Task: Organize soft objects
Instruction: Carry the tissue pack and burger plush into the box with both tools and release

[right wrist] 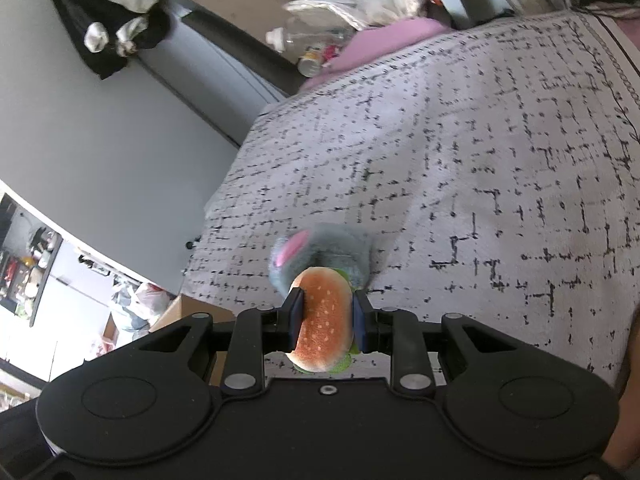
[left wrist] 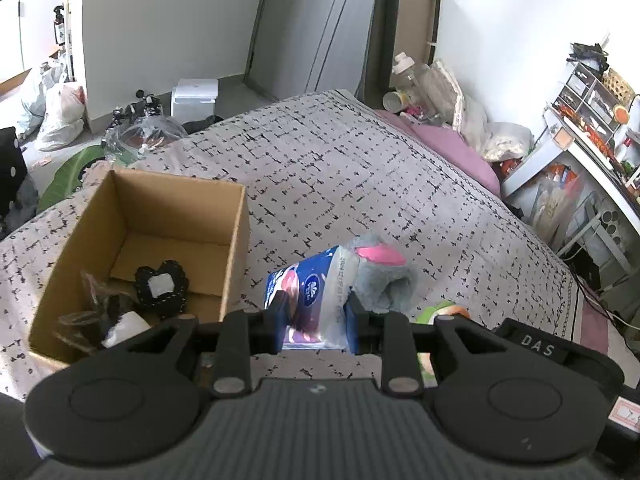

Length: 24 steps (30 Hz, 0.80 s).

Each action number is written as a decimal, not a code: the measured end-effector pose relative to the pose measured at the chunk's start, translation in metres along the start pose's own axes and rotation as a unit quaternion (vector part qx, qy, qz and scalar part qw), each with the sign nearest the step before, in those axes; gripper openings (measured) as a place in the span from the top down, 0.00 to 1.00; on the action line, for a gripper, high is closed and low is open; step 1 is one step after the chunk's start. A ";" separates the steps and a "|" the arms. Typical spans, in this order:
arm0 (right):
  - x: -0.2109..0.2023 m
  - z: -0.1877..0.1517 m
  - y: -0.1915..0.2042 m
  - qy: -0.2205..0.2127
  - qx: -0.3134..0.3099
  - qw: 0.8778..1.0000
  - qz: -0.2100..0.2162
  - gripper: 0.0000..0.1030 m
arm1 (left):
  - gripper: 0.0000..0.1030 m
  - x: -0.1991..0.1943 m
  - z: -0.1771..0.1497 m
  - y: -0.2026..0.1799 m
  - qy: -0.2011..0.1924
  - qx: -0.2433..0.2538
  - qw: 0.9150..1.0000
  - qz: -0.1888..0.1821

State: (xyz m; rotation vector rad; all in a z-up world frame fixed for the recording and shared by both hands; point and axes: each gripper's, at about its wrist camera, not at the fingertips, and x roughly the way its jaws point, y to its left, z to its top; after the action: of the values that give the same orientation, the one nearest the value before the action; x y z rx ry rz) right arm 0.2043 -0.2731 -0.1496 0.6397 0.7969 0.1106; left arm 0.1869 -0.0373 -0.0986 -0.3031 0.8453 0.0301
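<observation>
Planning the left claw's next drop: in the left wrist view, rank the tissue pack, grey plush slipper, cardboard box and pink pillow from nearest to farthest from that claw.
1. Tissue pack, gripped between the left claw fingers.
2. Grey plush slipper, just beyond the pack, slightly right.
3. Cardboard box, on the bed to the left.
4. Pink pillow, far right, at the bed's head.
</observation>
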 end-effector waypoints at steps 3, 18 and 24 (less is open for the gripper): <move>-0.004 0.000 0.005 -0.002 -0.008 1.000 0.013 0.75 | 0.73 -0.006 0.001 0.003 -0.005 -0.003 1.000 0.001; -0.021 -0.007 0.041 -0.035 -0.068 0.994 0.078 0.75 | 0.73 -0.028 0.007 0.030 -0.028 -0.016 0.999 0.016; -0.016 -0.010 0.056 -0.039 -0.081 0.991 0.096 0.75 | 0.73 -0.035 0.011 0.048 -0.036 -0.030 0.999 0.023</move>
State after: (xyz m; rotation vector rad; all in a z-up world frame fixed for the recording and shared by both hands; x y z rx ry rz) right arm 0.1936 -0.2281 -0.1129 0.5617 0.6421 0.3200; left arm 0.1645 0.0146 -0.0781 -0.3377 0.7798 0.1084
